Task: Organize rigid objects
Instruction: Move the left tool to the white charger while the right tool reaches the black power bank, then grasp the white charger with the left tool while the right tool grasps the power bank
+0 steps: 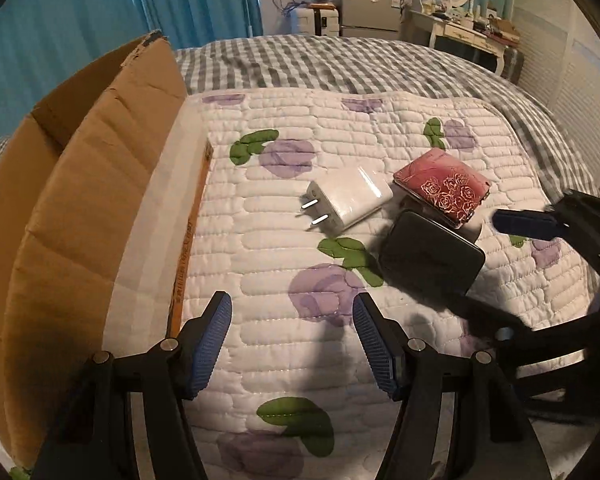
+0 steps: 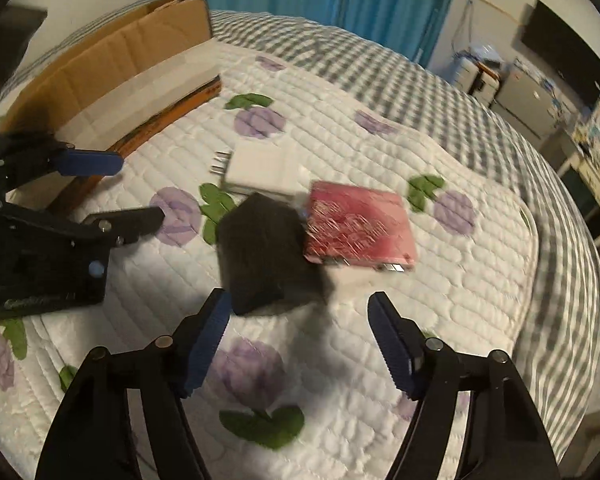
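Both the left gripper [image 1: 292, 344] and right gripper [image 2: 298, 344] hover with fingers spread, holding nothing, above the bed [image 1: 260, 360]; charger [image 1: 350, 200], black case [image 1: 430, 256] and red case [image 1: 444, 190] lie clustered.

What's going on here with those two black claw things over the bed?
A person is tidying small hard items off a quilted bed, using a handheld gripper in each hand. Three things lie bunched together: a white charger, a red rose-patterned case and a black box. The left gripper and right gripper both hover open and empty. An open cardboard box sits on the left. Nothing has been picked up yet.
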